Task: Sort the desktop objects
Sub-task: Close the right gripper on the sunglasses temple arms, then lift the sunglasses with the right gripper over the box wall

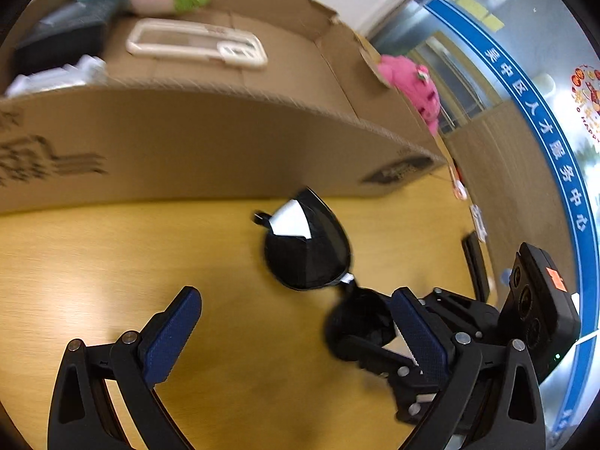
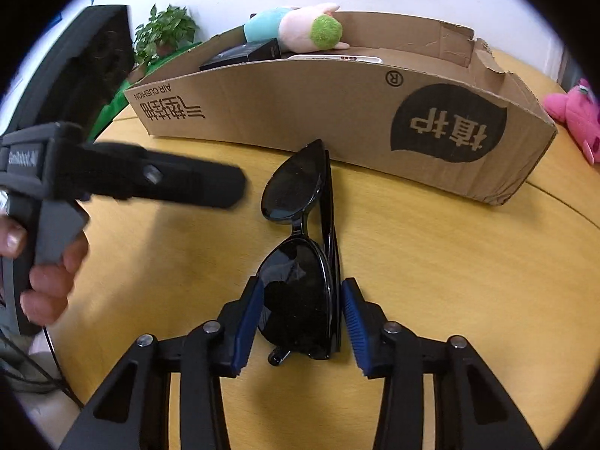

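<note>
Black sunglasses (image 2: 296, 202) lie folded on the yellow wooden table (image 2: 431, 262), just in front of a long cardboard box (image 2: 337, 120). My right gripper (image 2: 300, 285) straddles their near lens, and its blue pads (image 2: 247, 322) sit against the lens on one side and the folded arm on the other. In the left wrist view the far lens (image 1: 307, 251) lies ahead of my left gripper (image 1: 296, 333). The left gripper is open with only table between its fingers. It also shows blurred at the left of the right wrist view as the left gripper (image 2: 180, 183), held by a hand (image 2: 48, 273).
The box holds a teal, pink and green plush toy (image 2: 300, 26), a black case (image 2: 243, 54) and a white phone case (image 1: 195, 43). A pink plush (image 2: 577, 112) lies beyond the box's right end. A potted plant (image 2: 165, 30) stands at the back left.
</note>
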`<state>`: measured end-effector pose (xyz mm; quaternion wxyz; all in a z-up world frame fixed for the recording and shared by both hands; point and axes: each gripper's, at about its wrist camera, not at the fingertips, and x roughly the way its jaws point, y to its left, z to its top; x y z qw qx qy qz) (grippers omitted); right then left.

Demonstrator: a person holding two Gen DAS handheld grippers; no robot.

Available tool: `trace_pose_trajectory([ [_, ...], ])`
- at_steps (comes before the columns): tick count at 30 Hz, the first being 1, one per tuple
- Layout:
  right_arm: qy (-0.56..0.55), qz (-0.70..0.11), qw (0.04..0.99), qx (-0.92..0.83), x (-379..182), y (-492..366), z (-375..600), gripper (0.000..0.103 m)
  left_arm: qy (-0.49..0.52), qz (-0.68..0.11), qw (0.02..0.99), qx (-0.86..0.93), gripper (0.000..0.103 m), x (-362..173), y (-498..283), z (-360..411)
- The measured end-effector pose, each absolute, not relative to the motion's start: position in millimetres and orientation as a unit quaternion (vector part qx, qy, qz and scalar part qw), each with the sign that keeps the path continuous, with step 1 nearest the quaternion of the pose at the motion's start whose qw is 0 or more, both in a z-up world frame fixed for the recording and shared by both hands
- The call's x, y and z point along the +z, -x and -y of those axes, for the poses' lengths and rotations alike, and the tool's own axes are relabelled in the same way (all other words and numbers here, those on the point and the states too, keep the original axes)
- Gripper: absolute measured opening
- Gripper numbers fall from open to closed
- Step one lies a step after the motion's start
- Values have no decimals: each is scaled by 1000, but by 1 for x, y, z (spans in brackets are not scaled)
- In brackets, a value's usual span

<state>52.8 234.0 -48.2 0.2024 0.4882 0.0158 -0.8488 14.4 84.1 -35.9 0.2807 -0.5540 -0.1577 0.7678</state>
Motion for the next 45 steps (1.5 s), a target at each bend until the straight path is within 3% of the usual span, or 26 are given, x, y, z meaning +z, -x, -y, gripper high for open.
trace_pose_trajectory([
  [3, -488, 23, 206, -848, -49, -54, -234, 36, 554, 154, 299, 762, 99, -36, -17, -96],
  [7, -491, 58, 213, -843, -50, -52, -230, 32, 558, 142, 299, 761, 84, -36, -19, -108],
  [9, -490, 64, 218, -841, -50, -53, -226, 32, 561, 134, 299, 760, 69, -35, -19, -110],
  [10, -489, 66, 221, -841, -50, -53, -224, 32, 567, 141, 304, 752, 46, -38, -19, -110],
  [11, -488, 66, 223, -842, -49, -54, -223, 31, 568, 143, 297, 754, 39, -39, -19, -108],
  [18, -487, 63, 230, -840, -47, -55, -220, 31, 566, 144, 279, 762, 35, -37, -22, -101],
  [23, -474, 70, 236, -846, -38, -54, -217, 28, 538, 133, 279, 784, 21, -12, -26, -95],
  [24, -468, 70, 236, -849, -34, -54, -218, 27, 532, 127, 279, 789, 21, -7, -27, -96],
  [25, -462, 73, 238, -851, -28, -53, -218, 13, 526, 123, 279, 794, 21, -1, -29, -96],
  [37, -398, 63, 246, -882, 27, -42, -225, 13, 468, 112, 285, 829, 21, 60, -14, -92],
  [45, -336, 34, 238, -910, 85, -3, -236, 12, 413, 89, 313, 850, 21, 124, 38, -102],
])
